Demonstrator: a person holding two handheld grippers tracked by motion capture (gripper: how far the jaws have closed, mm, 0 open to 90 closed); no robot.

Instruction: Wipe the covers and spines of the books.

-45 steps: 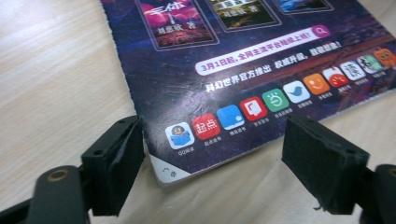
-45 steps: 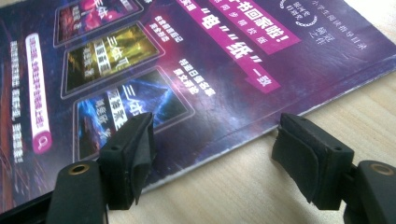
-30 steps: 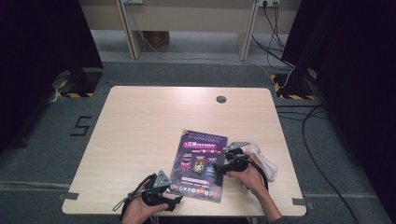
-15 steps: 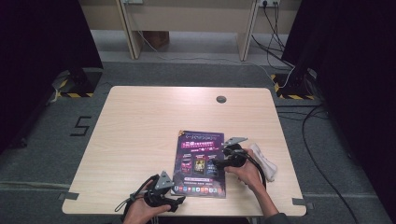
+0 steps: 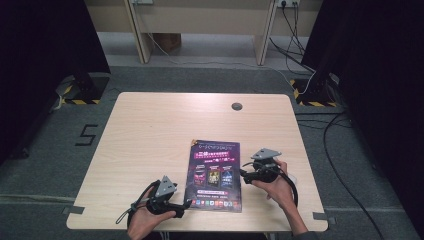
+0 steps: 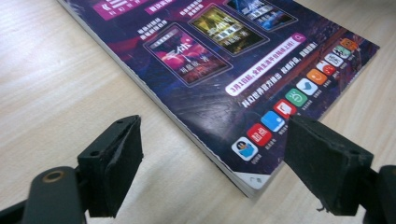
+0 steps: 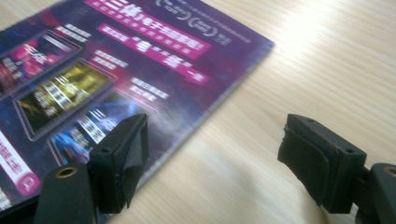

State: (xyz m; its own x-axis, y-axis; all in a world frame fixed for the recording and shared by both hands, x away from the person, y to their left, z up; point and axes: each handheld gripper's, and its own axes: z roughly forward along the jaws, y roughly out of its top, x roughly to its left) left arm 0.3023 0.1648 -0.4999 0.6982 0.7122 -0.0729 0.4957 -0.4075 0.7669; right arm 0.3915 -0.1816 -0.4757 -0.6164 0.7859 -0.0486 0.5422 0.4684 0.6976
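- The surface (image 5: 150, 150), a pale wooden top, is seen from the high view with a small round grommet (image 5: 237, 106) near its far edge; most of it lies bare to the far side and to the left of the magazine.
- The magazine (image 5: 214, 175), taken here as the landmark, lies flat and closed on the near half of the surface, its purple printed cover facing up and its near edge close to the surface's near edge.
- The left tool (image 5: 184, 204) is held just beside the magazine's near left corner; in the left gripper view that corner (image 6: 254, 179) sits between the jaws, which have just been opening and stand wide, with nothing pressed by either pad.
- The right tool (image 5: 243, 173) is held at the magazine's right edge, about halfway along it; in the right gripper view its jaws have just been opening too, they straddle that edge (image 7: 219, 105) from slightly above, and nothing is gripped.
- As a judgement, the magazine appears set down and let go, with no cover or page lifted; if opening or moving it is meant, that part is not yet done.
- Room for moving is judged ample beyond and left of the magazine; toward the near edge little margin is left, and to its right a narrower strip of bare wood remains.
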